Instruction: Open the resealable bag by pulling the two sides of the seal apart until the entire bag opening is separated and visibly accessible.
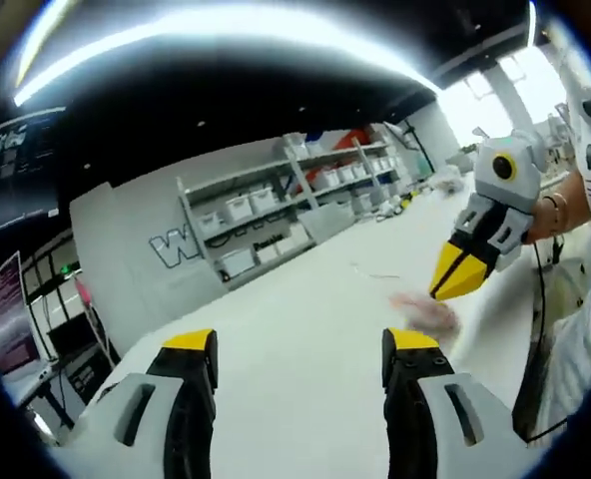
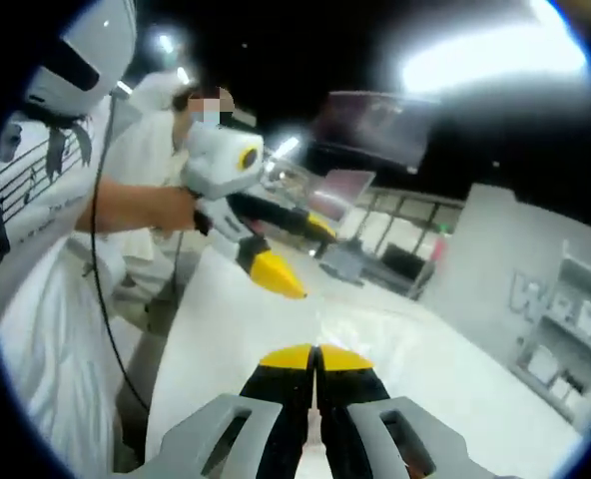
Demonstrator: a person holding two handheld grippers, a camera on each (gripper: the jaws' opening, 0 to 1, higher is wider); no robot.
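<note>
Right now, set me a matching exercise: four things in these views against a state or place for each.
Things:
1. left gripper
2. right gripper
3. shelves
4. table

States or places:
A. white top beneath both grippers
B. fingers closed together
C. fingers spread apart
D. at the far wall, holding white bins

Pairs: 1-C, 2-B, 3-D, 4-A

Large "W" on grey wall (image 1: 166, 247)

Table: white top (image 1: 305, 329), spread ahead of the left gripper's jaws.
Shelves: grey rack (image 1: 295, 200) with white bins, beyond the table's far edge.
Wall: pale panel (image 1: 126, 244) with lettering.
Light: long bright strip (image 1: 226, 30) overhead.
</note>
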